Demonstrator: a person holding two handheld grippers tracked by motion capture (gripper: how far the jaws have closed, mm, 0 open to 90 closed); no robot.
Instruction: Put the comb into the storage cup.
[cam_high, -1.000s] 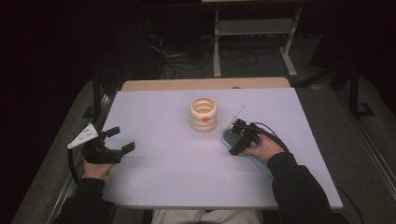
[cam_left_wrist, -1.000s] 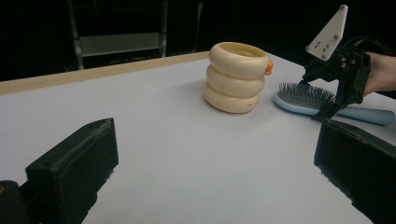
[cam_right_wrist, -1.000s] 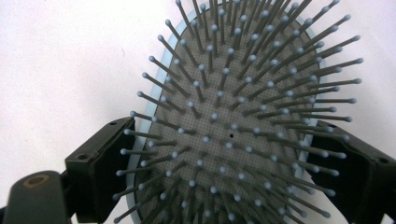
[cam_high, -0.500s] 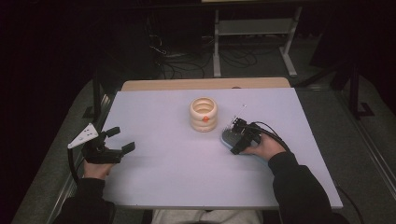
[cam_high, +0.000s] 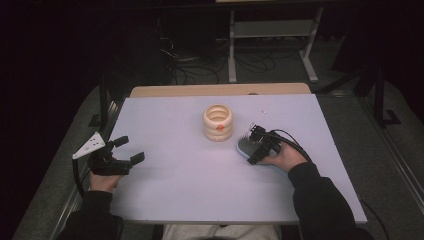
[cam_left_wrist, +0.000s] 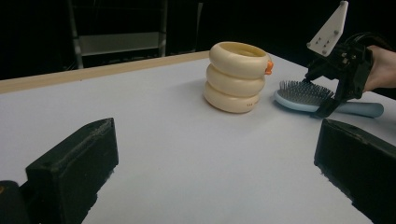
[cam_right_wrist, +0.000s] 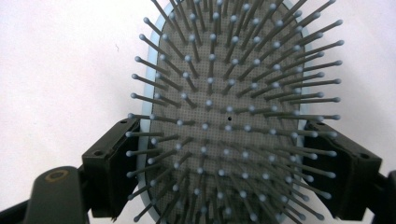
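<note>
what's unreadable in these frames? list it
- Light blue paddle hairbrush: in the right gripper view its handle is cut off by the bottom edge; in the high view the hand and right gripper cover most of it.
- Cream holder of three stacked rings: its inside is hidden by its own wall in the left gripper view; the small orange piece on it is too small to identify.
- Left gripper: pad faces too small in the high view.

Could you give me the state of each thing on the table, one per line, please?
Hairbrush: flat on the table, bristles up, its head clamped from both sides.
Right gripper: jaws just closed onto the hairbrush.
Left gripper: open, holding nothing.
Ring-shaped holder: upright, untouched, beside the hairbrush.
Table: white top.
</note>
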